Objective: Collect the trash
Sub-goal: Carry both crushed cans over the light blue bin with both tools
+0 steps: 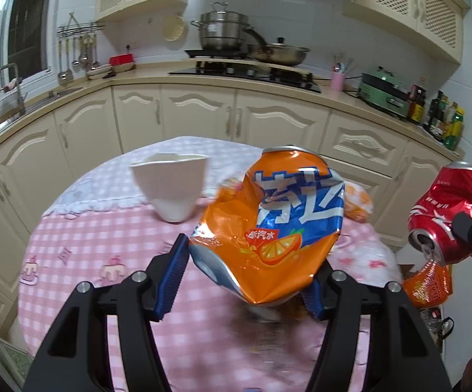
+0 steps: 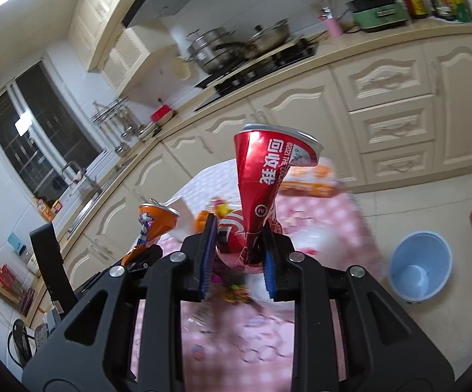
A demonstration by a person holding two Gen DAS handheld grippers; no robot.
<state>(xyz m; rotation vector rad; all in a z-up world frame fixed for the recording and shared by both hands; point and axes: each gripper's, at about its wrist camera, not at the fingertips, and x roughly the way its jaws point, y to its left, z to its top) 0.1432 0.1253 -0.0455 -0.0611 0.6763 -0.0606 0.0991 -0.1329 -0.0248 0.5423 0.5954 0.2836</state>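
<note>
Beyond the left fingers and off to their left, a dented white paper cup (image 1: 170,189) stands on the pink checked cloth of the desk (image 1: 82,245). The left gripper (image 1: 245,274) has its blue-padded fingers (image 1: 174,277) spread wide and pressed against a crushed orange soda can (image 1: 275,225), which is lifted clear of the cloth; the can is flattened and creased into a wedge, its silver top rim pointing away from the fingers, with a blue-and-white logo band and an orange-slice picture on its face. To the right of it, the right gripper (image 2: 239,254) holds a crushed red cola can (image 2: 265,186), its fingers (image 2: 208,254) drawn close together on the pinched lower end; the can flares upward from the fingers like a cone, glossy red with white lettering and a silver rim at the far end. An orange snack wrapper (image 2: 311,179) lies on the cloth beyond the red can. Farther right and below the level of the fingers, a pale blue bin (image 2: 420,268) stands on the tiled floor, well apart from both cans.
</note>
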